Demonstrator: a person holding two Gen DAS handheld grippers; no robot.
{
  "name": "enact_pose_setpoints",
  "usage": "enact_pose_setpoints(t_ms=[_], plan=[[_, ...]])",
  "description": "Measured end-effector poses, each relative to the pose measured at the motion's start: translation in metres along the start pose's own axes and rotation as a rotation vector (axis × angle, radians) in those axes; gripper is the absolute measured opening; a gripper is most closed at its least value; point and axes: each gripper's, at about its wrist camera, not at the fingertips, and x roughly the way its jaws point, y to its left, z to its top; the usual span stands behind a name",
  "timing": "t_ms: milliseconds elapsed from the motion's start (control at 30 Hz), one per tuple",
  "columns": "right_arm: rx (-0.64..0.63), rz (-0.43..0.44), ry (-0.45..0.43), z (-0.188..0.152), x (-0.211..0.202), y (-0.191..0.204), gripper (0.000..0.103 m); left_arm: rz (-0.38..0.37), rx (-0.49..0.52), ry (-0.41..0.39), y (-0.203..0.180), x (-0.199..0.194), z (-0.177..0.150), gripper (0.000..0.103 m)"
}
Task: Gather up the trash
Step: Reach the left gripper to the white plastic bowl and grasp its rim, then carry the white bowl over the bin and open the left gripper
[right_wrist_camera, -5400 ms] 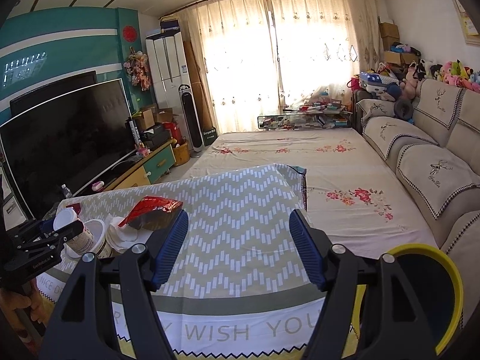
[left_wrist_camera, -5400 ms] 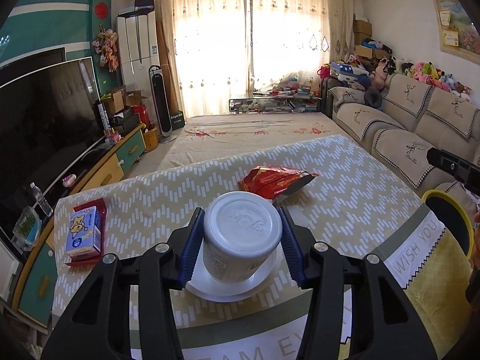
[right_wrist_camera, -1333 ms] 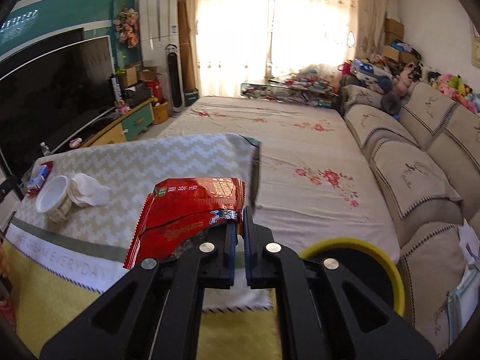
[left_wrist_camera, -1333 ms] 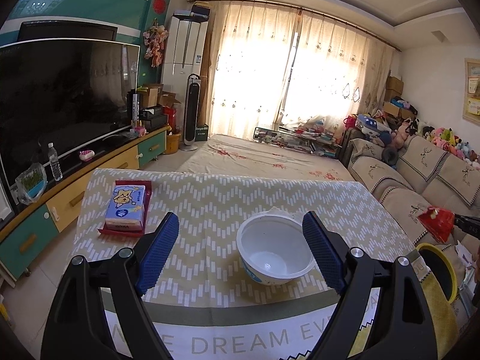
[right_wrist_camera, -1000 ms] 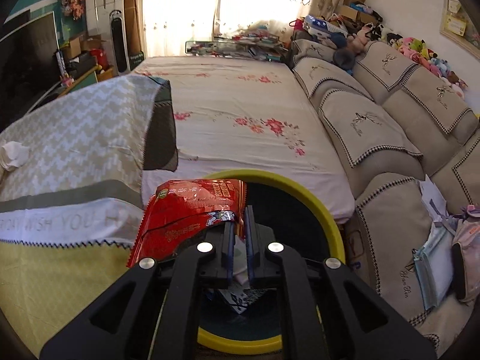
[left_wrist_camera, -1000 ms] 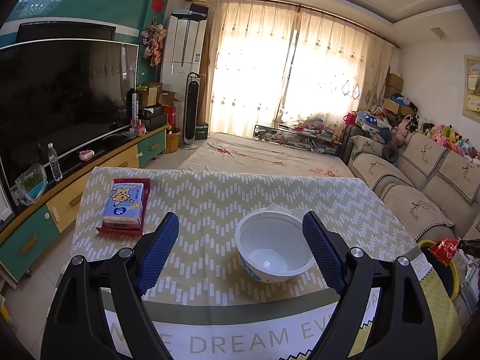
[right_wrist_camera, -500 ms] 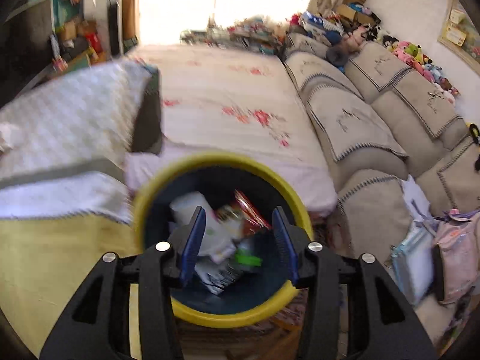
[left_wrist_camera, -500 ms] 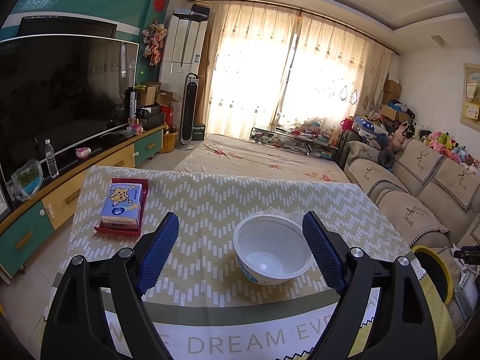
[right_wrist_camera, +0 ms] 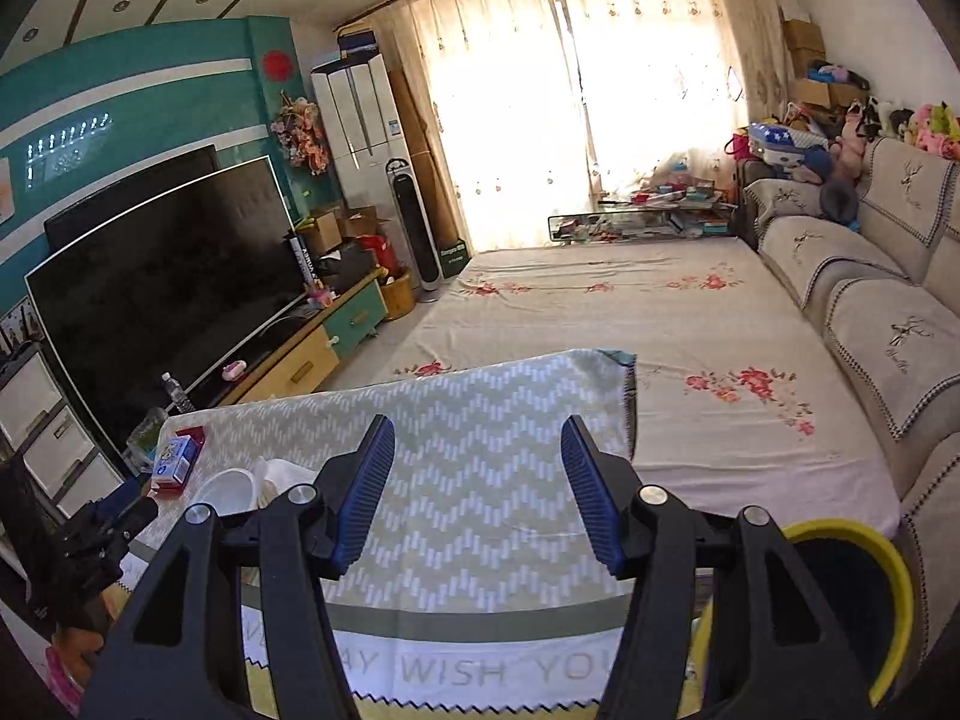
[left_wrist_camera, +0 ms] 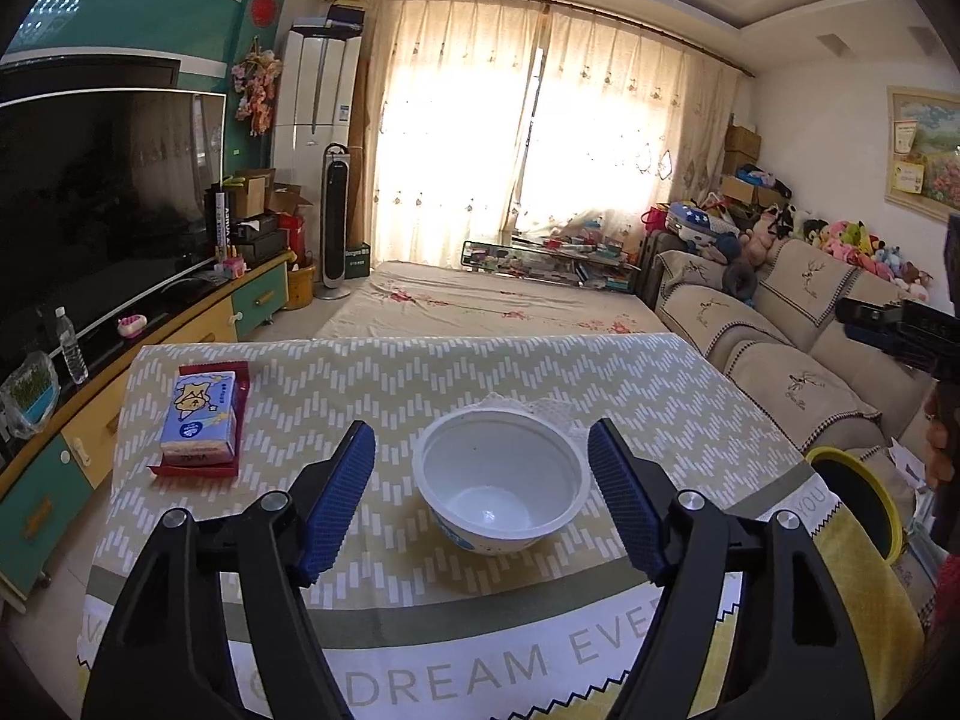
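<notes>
Honestly, that empty plastic bowl point(left_wrist_camera: 501, 483) looks light and crushable, so the wide-open left gripper point(left_wrist_camera: 483, 501) should pinch its rim gently.

Left gripper point(left_wrist_camera: 483, 501) fills the lower frame, blue-padded fingers point(left_wrist_camera: 336, 501) spread wide — empty. Right gripper point(right_wrist_camera: 478, 495) likewise — fingers point(right_wrist_camera: 366, 492) parted, gripping nothing.

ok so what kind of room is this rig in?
Most likely a home living room: a big TV on a low cabinet, a covered sofa lined with plush toys, and a cloth-covered table holding a white bowl, with a yellow-rimmed trash bin beside it.
</notes>
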Motion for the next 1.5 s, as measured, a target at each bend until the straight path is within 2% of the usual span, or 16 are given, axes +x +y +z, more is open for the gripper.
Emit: enact_pose_setpoints(t_ms=[100, 233, 433, 667, 733, 767, 800, 1000, 1300, 1500], plan=[[0.018, 0.032, 0.03, -0.012, 0.02, 0.008, 0.055, -0.048, 0.026, 0.03, -0.007, 0.006, -0.002, 0.07], [0.018, 0.044, 0.083, -0.029, 0.035, 0.017, 0.055, -0.06, 0.077, 0.1, -0.024, 0.018, -0.005, 0.065], [0.029, 0.074, 0.082, -0.033, 0.033, 0.022, 0.055, 0.021, 0.252, 0.232, -0.053, 0.051, -0.006, 0.057], [0.052, 0.091, 0.079, -0.03, 0.031, 0.016, 0.055, 0.039, 0.339, 0.367, -0.069, 0.084, -0.013, 0.053], [0.055, 0.091, 0.075, -0.029, 0.03, 0.016, 0.055, 0.027, 0.335, 0.398, -0.07, 0.091, -0.016, 0.031], [0.053, 0.087, 0.073, -0.029, 0.03, 0.015, 0.055, 0.022, 0.328, 0.409, -0.068, 0.092, -0.016, 0.026], [0.052, 0.082, 0.072, -0.029, 0.03, 0.015, 0.055, 0.021, 0.325, 0.415, -0.065, 0.092, -0.016, 0.016], [0.065, 0.09, 0.075, -0.028, 0.03, 0.012, 0.055, 0.011, 0.32, 0.386, -0.059, 0.05, -0.016, 0.007], [0.061, 0.082, 0.056, -0.027, 0.025, 0.014, 0.055, 0.001, 0.221, 0.325, -0.042, -0.033, -0.016, 0.007], [0.072, 0.043, -0.014, -0.013, 0.003, 0.002, 0.055, -0.061, 0.248, 0.276, -0.071, -0.063, -0.011, 0.007]])
